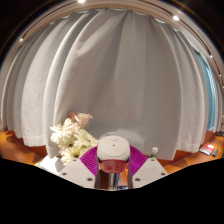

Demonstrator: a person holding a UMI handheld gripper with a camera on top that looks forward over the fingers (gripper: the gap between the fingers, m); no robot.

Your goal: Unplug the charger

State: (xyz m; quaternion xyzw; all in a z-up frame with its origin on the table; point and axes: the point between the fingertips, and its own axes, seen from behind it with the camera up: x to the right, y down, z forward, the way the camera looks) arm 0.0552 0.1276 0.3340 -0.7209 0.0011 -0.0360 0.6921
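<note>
Curtains (pixel 120 80) fill nearly everything ahead, pale grey folds hanging from the rail down to a wooden surface (pixel 25 140) that shows at either side. Next down in scale, a bunch of white and cream flowers (pixel 70 135) stands just beside the claw's left finger. Now the claw (pixel 114 172) itself: its purple pads (pixel 92 158) sit either side of a small white rounded charger (pixel 115 148), which is right between the fingers at their tips. Whether both pads actually press on it, I cannot tell. Smallest of all, a reddish object (pixel 207 149) lies on the wood off to the right.
</note>
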